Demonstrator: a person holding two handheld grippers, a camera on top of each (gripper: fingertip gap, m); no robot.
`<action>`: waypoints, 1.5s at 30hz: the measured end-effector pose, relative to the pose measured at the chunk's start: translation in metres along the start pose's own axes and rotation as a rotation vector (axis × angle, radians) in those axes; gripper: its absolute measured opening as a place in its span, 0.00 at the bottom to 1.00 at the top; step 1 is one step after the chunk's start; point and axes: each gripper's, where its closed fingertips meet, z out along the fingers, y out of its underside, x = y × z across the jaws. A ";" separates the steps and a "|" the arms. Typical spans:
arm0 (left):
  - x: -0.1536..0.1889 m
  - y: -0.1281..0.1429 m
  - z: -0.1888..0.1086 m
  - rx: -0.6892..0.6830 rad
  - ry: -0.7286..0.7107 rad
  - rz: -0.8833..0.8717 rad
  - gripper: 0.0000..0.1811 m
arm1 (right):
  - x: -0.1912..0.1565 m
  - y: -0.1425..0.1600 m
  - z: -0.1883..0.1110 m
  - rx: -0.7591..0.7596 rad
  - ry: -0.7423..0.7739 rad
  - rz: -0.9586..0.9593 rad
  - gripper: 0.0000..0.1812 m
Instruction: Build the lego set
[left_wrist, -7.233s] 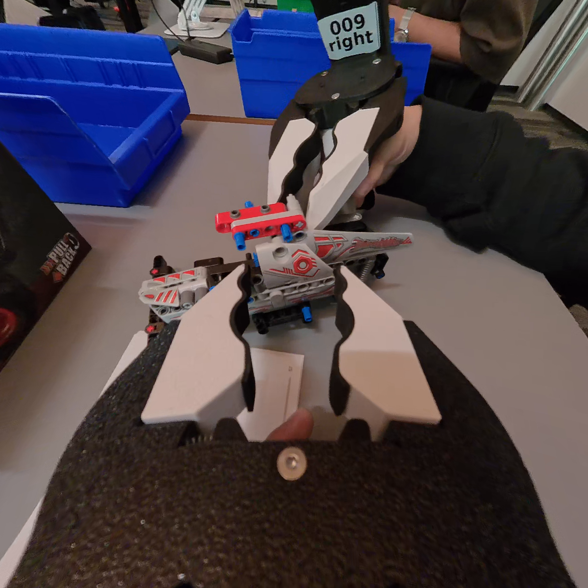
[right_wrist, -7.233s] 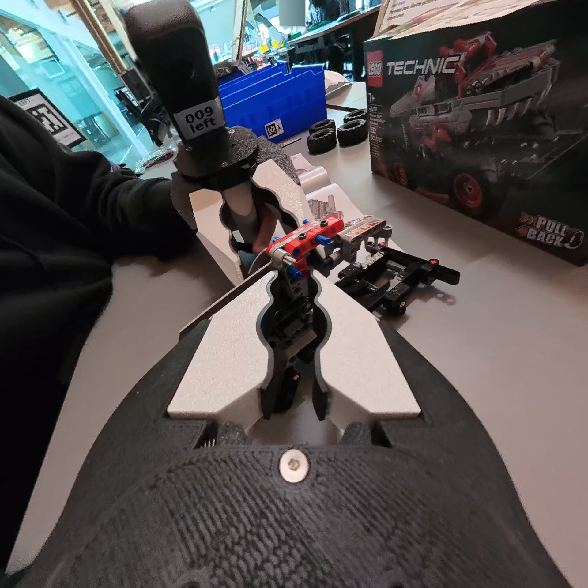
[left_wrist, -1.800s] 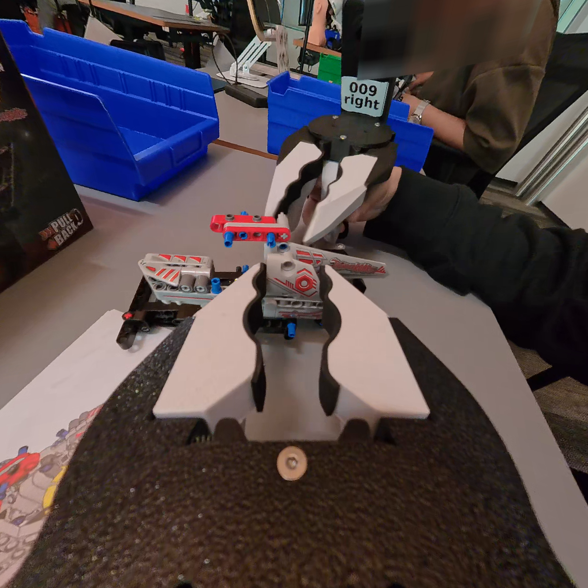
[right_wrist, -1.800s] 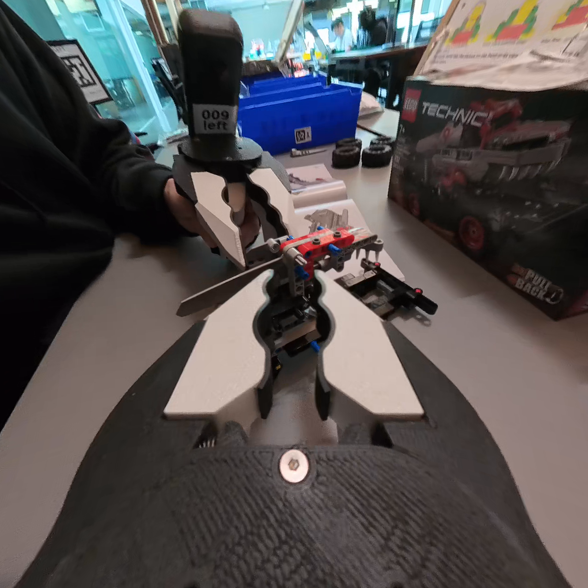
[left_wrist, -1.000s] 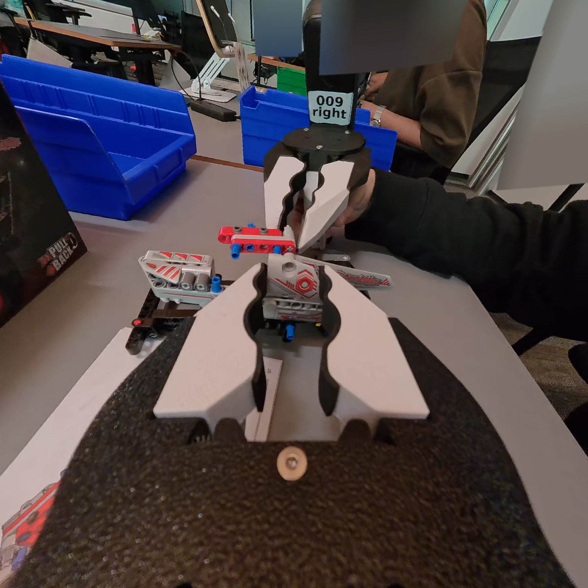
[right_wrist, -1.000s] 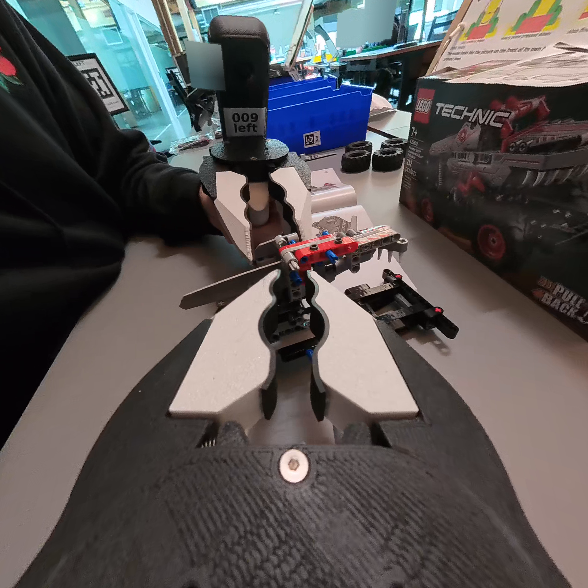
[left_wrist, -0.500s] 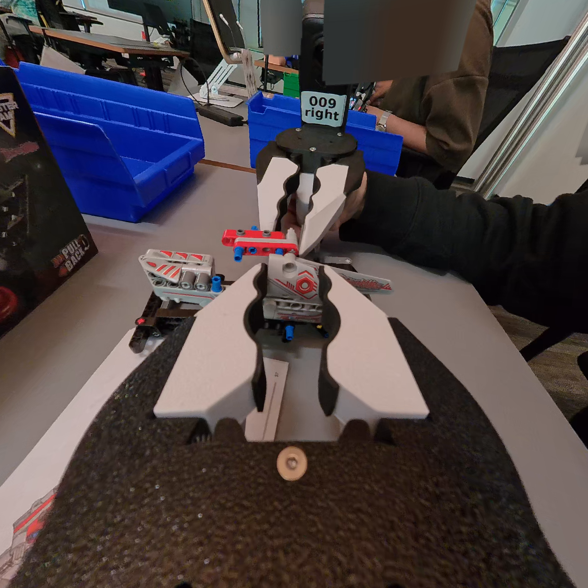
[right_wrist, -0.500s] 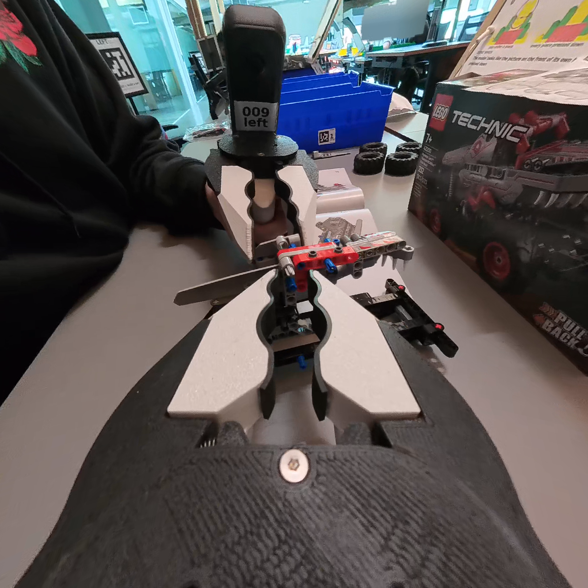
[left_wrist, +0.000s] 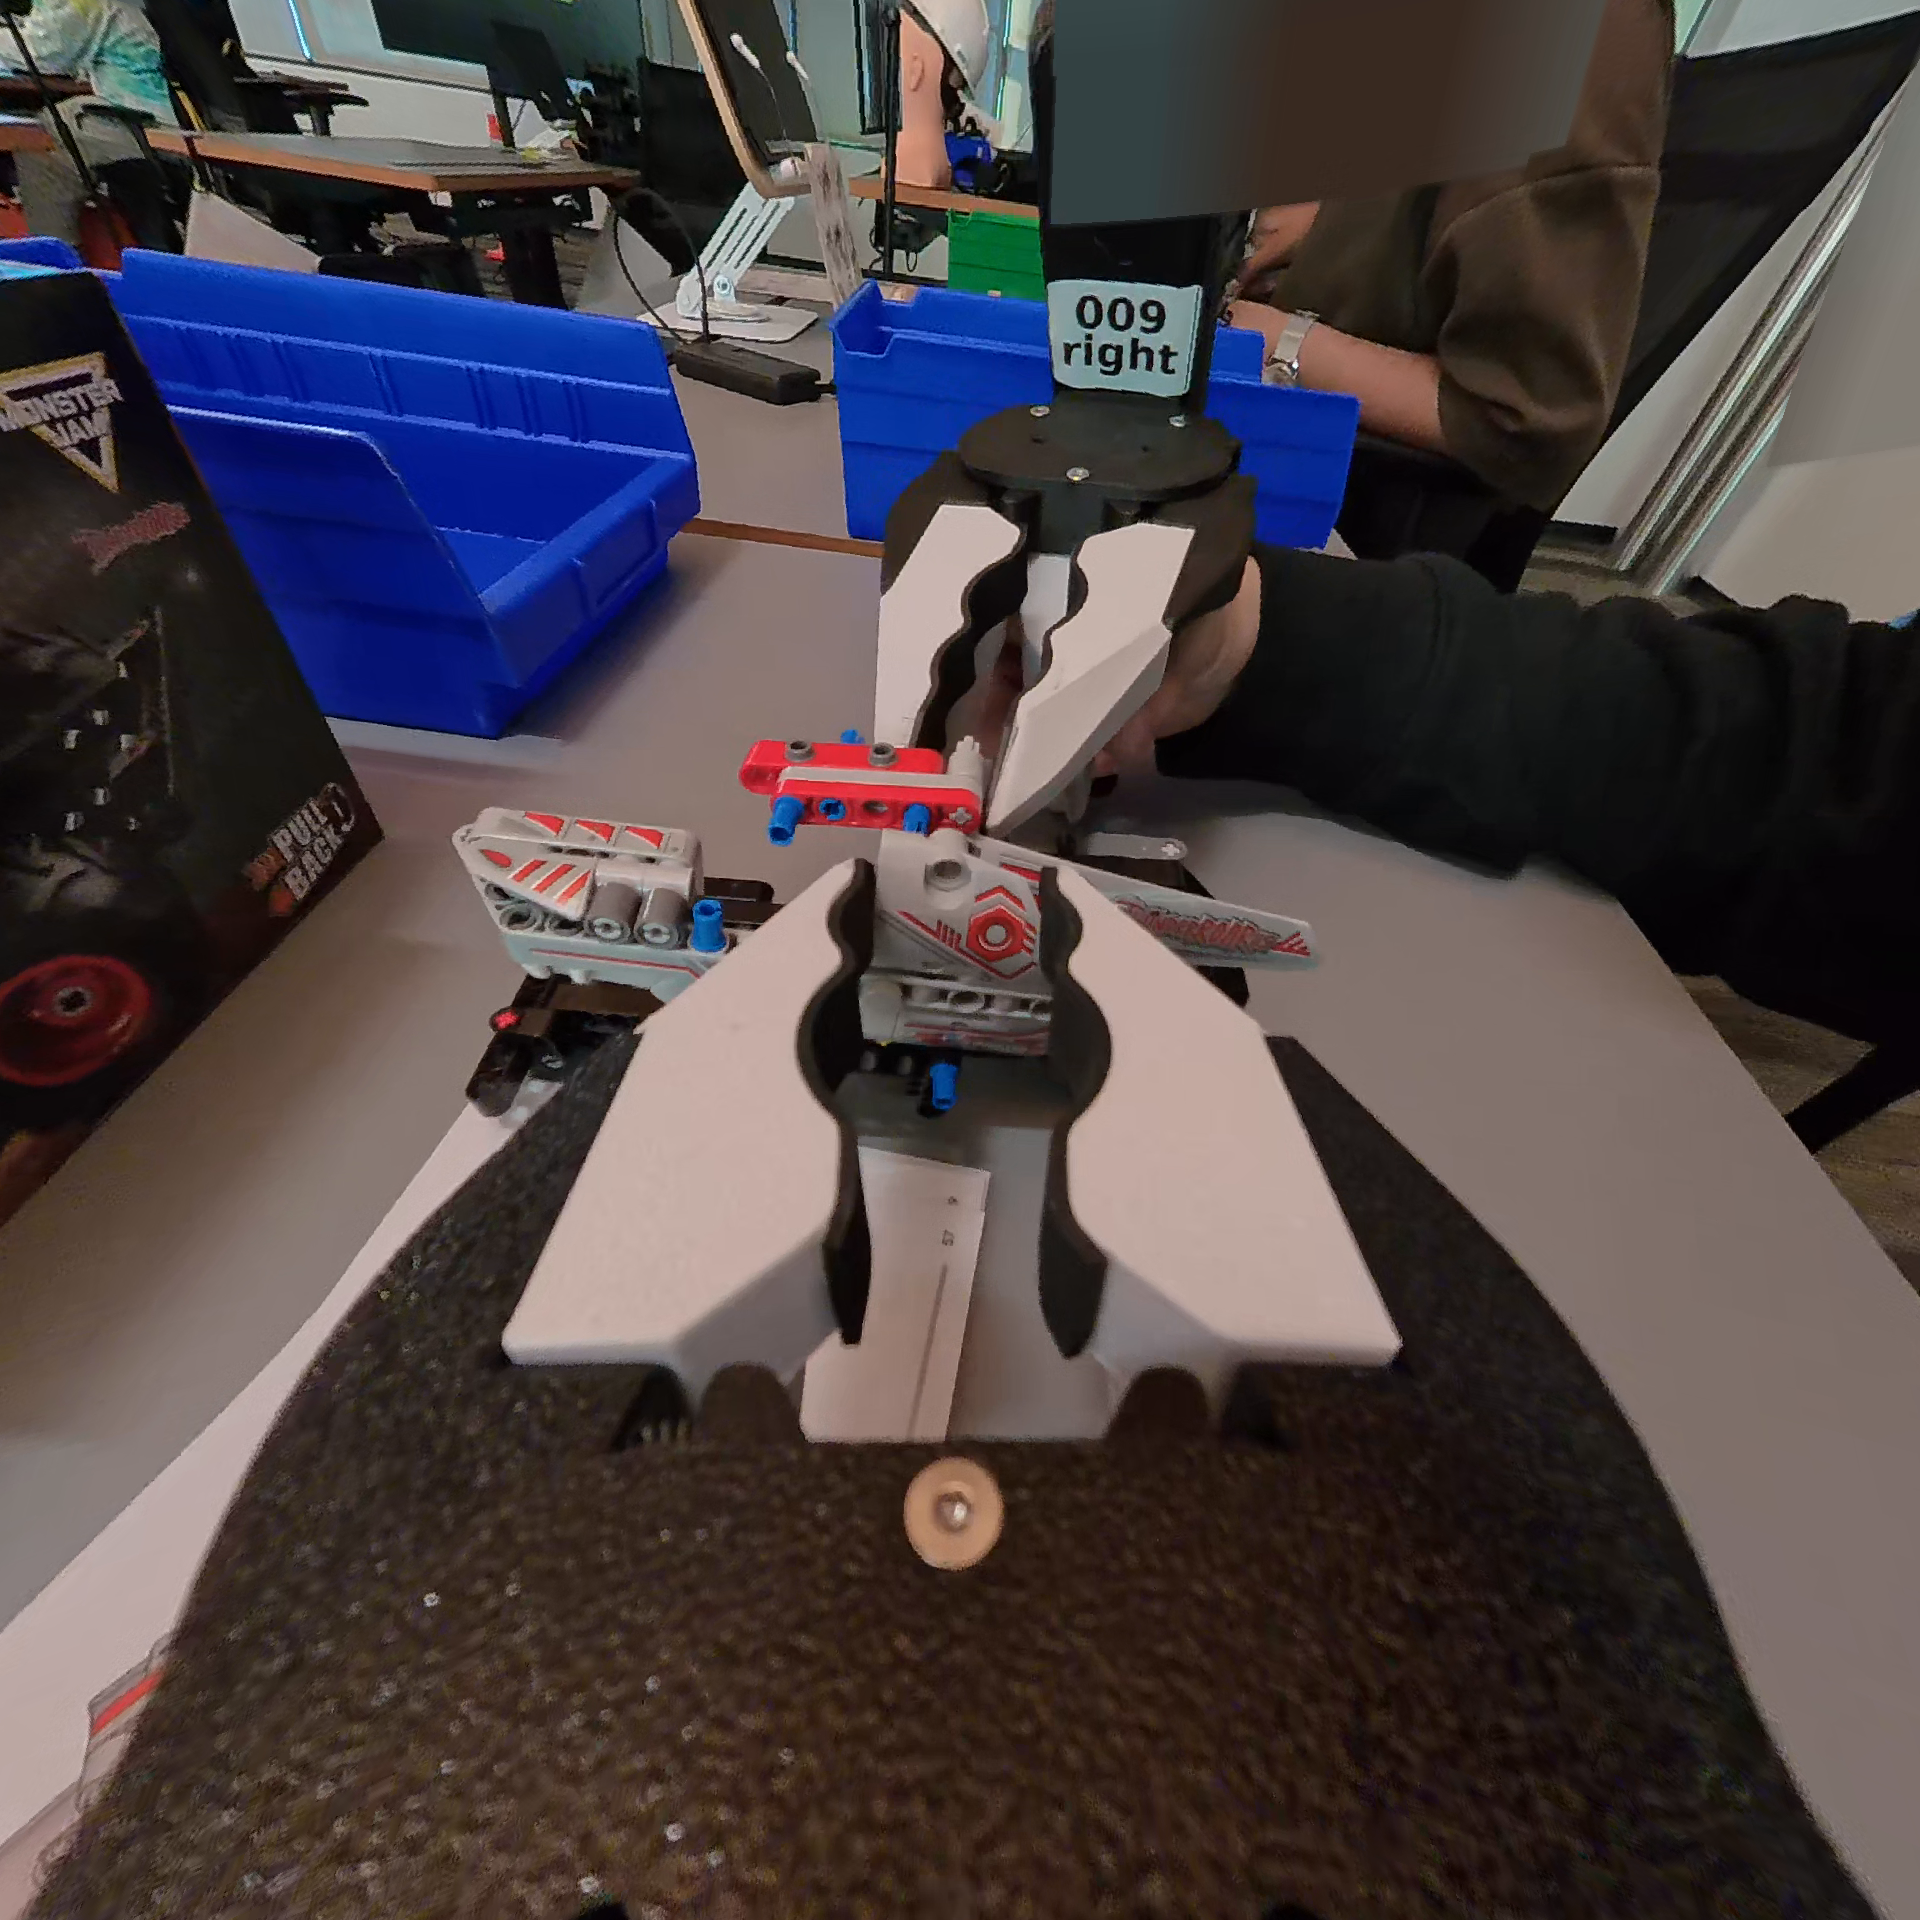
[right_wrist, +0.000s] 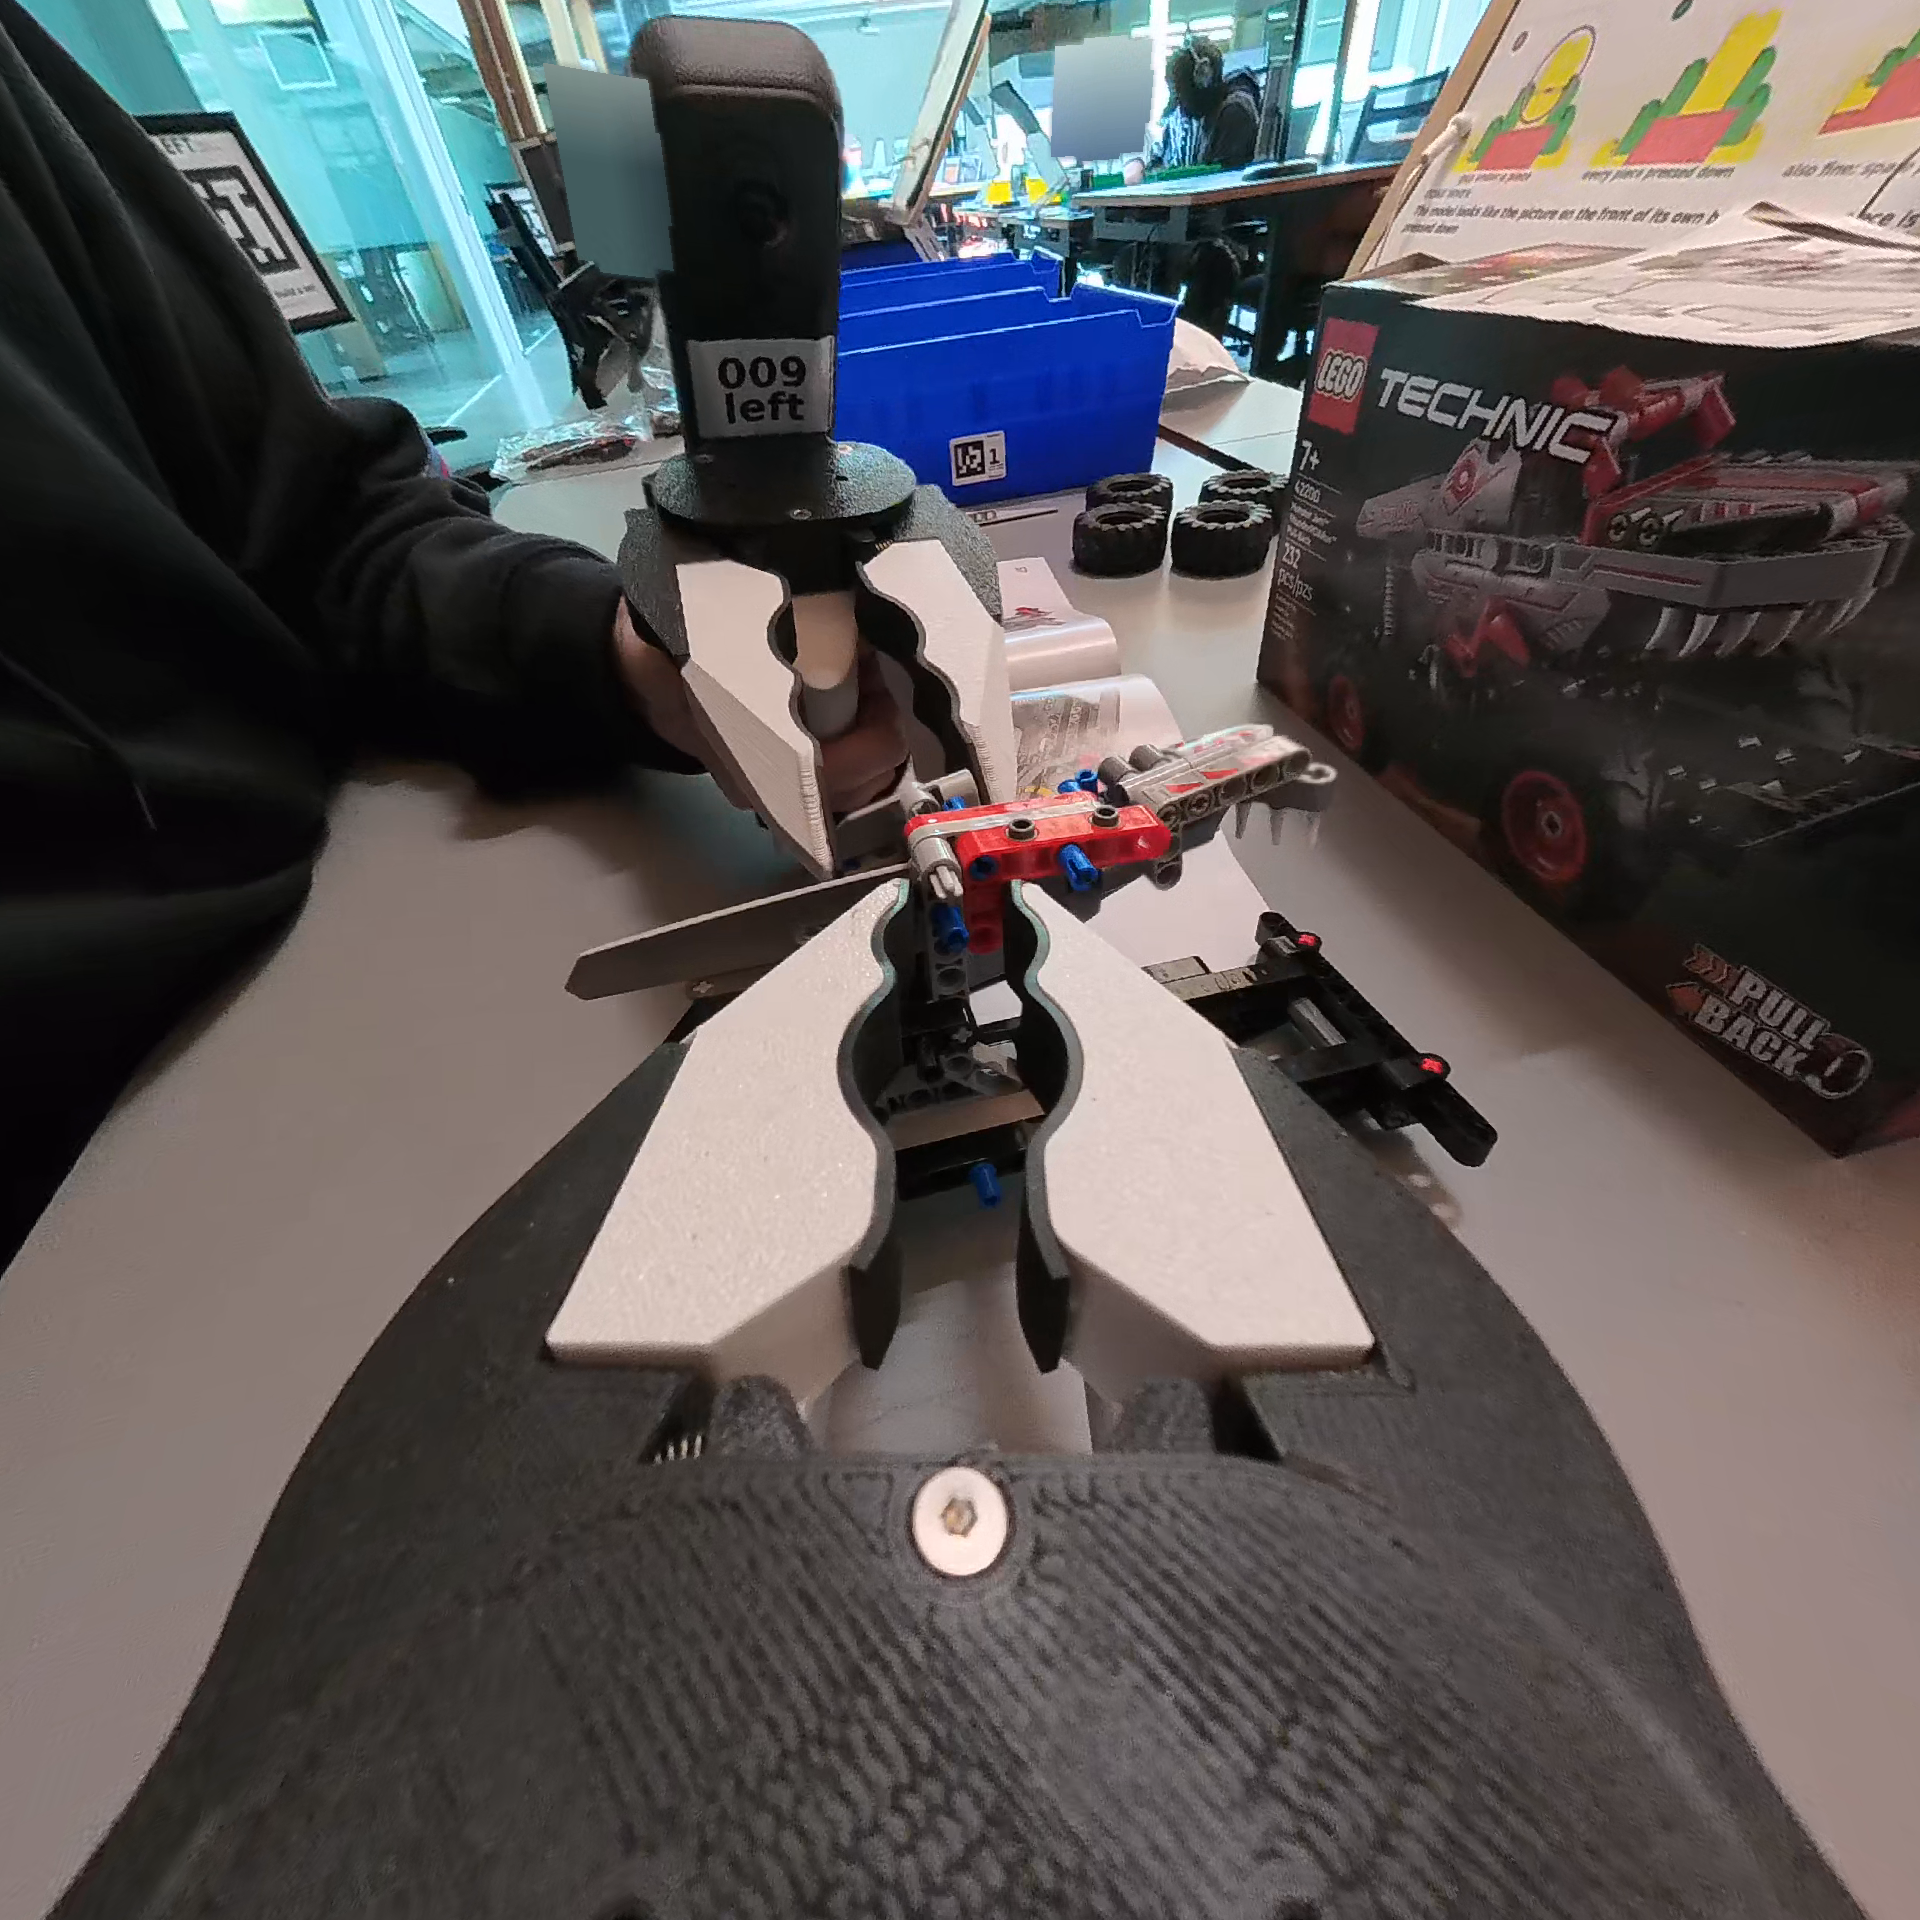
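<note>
Since half a second ago both tools have barely shifted and keep their grip on the model, while the left wrist view has tipped a little so more of the black box shows at the counter's left edge. One partly built lego model sits near the middle of the grey counter. The left tool is closed on the model's grey-and-red stickered side panel, its two white fingers pressed to either flank. The right tool comes from the opposite side, narrowed onto the model's upright stem just below a single red beam studded with blue pins. One long grey blade-shaped panel juts sideways from the model, and one black chassis frame extends along the counter. Four black tyres lie in a cluster toward the far edge, beside one lego box with paper sheets on top. An open instruction booklet lies under the left tool. Two blue bins stand at the far edge in the left wrist view. Beyond are desks, glass walls and another seated person.
</note>
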 end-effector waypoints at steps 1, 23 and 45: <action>0.000 0.001 0.000 -0.004 -0.001 0.004 0.16 | 0.000 0.000 0.000 0.000 -0.003 0.003 0.08; 0.001 -0.004 -0.003 -0.019 0.033 -0.019 0.16 | -0.004 0.001 -0.002 -0.003 -0.013 -0.007 0.07; 0.007 0.001 0.003 -0.052 0.094 -0.054 0.16 | -0.012 0.003 -0.006 -0.003 -0.010 0.007 0.08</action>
